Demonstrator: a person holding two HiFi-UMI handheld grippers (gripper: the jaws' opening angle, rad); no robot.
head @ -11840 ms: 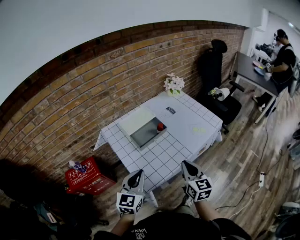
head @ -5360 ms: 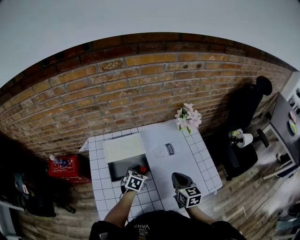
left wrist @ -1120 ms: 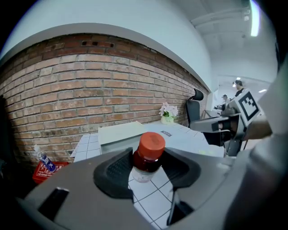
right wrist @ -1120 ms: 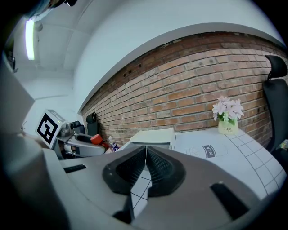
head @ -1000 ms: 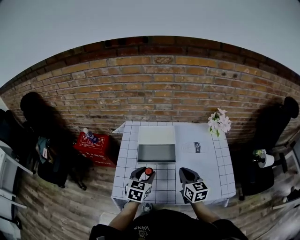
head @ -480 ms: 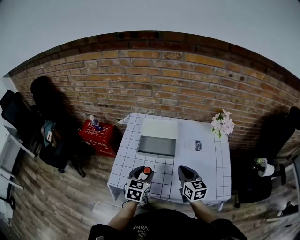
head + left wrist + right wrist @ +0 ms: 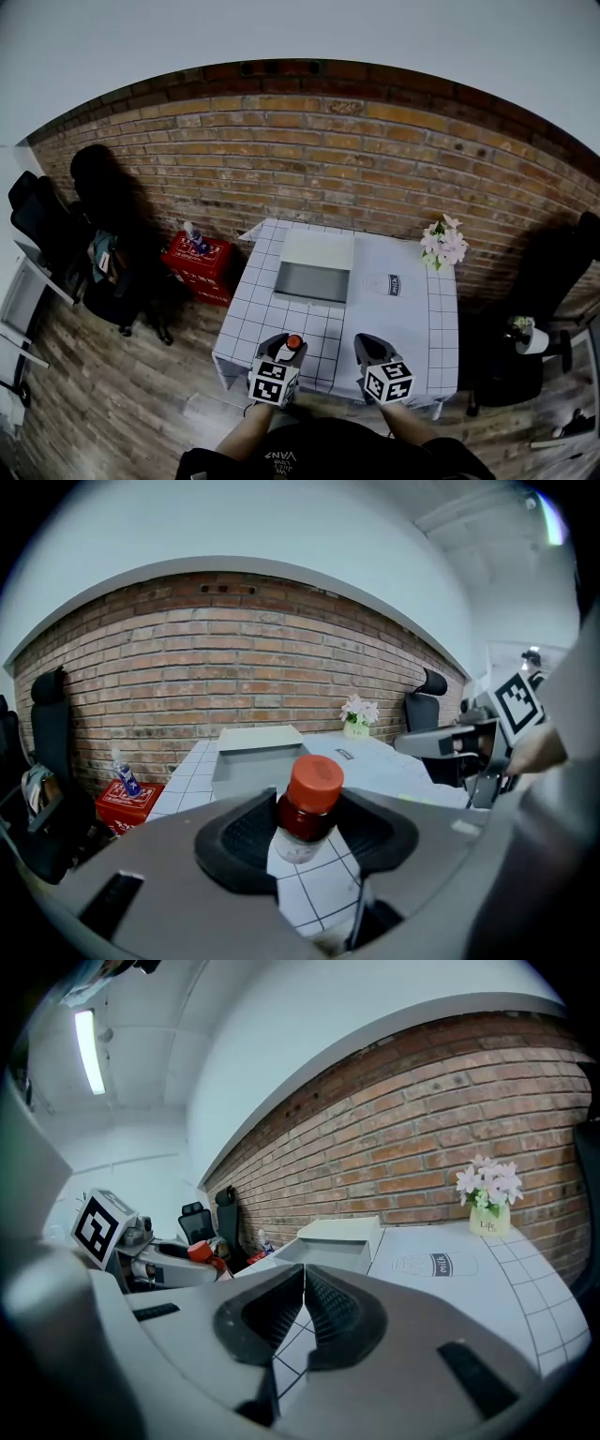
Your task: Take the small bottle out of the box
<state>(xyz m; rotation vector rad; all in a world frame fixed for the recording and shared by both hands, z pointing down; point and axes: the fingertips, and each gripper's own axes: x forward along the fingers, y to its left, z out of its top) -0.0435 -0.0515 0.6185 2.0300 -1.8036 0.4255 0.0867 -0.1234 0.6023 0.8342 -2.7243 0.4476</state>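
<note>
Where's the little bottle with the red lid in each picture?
Head view: small bottle low, left of middle, in the left gripper.
Left gripper view: small bottle dead centre, clamped between the fingers.
Right gripper view: small bottle at far left, mostly just its red cap.
Shared landmark: the open grey box.

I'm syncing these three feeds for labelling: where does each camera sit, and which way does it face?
Head view: head-mounted, facing steeply down at the table and box; both forearms, left gripper and right gripper show.
Left gripper view: on the left gripper, facing along its jaws, closed on the small bottle, toward the brick wall; right gripper at right.
Right gripper view: on the right gripper, facing along its shut jaws toward that wall; left gripper at left.
Shared: both gripper views show box and flowers.
</note>
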